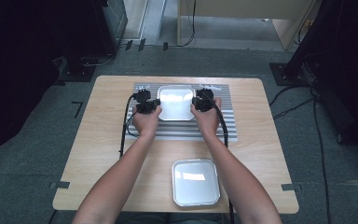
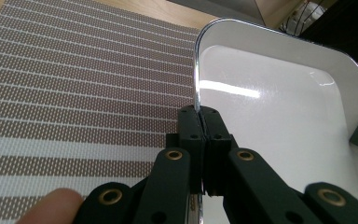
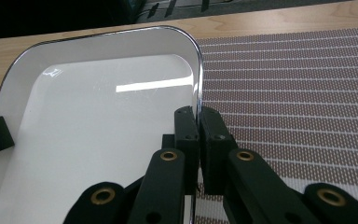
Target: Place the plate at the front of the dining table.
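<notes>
White enamel-like tray (image 1: 175,102) with a shiny metal rim lies on a striped placemat (image 1: 233,126) toward the far edge of the wooden tabletop (image 1: 98,154), about midway between its left and right edges. The left gripper (image 1: 154,103) is clenched on the left rim of this tray; in the left gripper view its jaws are pressed together with the thin rim (image 2: 197,79) between them. The right gripper (image 1: 195,102) is clenched on the opposite, right rim, and the right gripper view shows the same: both black jaws meet on the thin edge (image 3: 199,79) of the tray. Each gripper is held by one hand, and the two forearms come from the near edge of the tabletop. A second tray (image 1: 195,182) of the same kind lies near the near edge of the tabletop, directly on the wood, well apart from the first one. A black cable (image 1: 122,128) from the left gripper runs over the placemat toward the left side
</notes>
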The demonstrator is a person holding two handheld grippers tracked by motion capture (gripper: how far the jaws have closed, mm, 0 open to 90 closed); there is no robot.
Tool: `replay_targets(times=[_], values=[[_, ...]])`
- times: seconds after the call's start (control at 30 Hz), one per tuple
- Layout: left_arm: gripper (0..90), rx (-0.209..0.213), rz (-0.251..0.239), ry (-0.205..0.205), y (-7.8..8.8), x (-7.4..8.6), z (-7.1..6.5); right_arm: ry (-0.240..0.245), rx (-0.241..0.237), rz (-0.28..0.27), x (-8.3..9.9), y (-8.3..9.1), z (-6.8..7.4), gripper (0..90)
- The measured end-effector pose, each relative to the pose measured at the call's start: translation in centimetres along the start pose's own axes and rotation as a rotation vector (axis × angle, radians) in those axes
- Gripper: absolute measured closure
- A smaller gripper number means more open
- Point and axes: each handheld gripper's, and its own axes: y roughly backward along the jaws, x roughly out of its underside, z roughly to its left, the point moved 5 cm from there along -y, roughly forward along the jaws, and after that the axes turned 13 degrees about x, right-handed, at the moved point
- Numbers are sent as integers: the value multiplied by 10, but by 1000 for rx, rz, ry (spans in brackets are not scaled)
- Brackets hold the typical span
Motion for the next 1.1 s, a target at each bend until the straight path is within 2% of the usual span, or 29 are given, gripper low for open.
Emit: replay_targets(times=[0.07,0.17,0.23,0.3,0.43,0.57,0.7,0.83,1.1], values=[[898,1,2,0,-1,-2,1,6,-1,2,-1,-2,0,879],[898,-23,-6,-52,-3,-7,1,20,-19,9,-4,-8,1,869],[898,-20,-16,-51,-5,-8,2,39,-25,2,-5,-12,1,864],[898,-16,-10,-51,-8,-9,4,34,-34,3,-5,-16,-1,865],[898,-4,17,-28,-18,-6,10,38,-35,0,-2,-24,-2,865],[898,11,53,5,-27,-1,16,50,-26,34,2,-33,-6,865],[896,-8,70,-15,-34,3,18,67,-37,43,4,-40,-10,864],[892,-5,91,6,-37,4,21,72,-35,61,8,-45,-10,855],[884,-24,151,24,-38,8,22,91,-20,95,14,-48,-9,843]])
